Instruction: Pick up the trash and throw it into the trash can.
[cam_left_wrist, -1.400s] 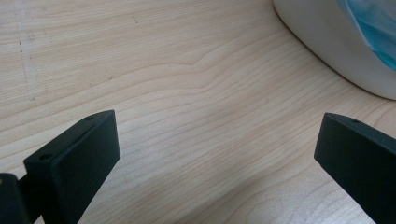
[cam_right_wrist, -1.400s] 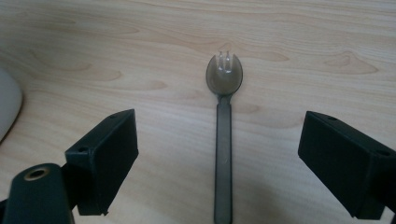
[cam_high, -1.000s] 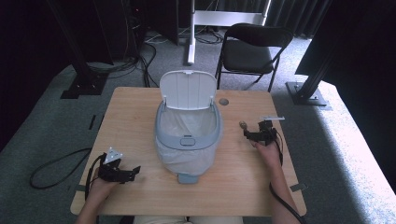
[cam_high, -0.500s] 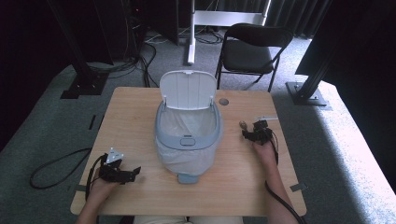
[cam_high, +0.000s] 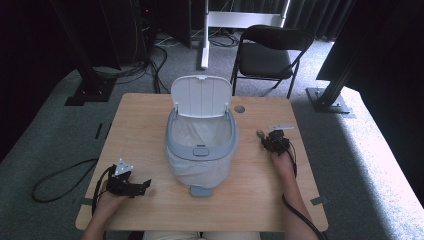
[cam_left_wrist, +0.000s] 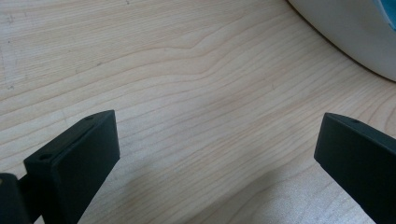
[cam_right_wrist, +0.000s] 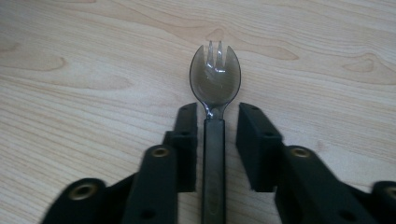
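Right gripper jaws just closing around spork handle near tabletop right edge; small gap on one side, contact probably not full yet. Left gripper spread wide, empty, near front-left corner. Bin lid up, likely the drop target.

**Right jaws closing, left jaws gaping**

The right gripper is lying low at the table's right side, its jaws having just been closing – a narrow gap is remaining. The left gripper is resting wide open.

A lidded bin on the table, chair behind it
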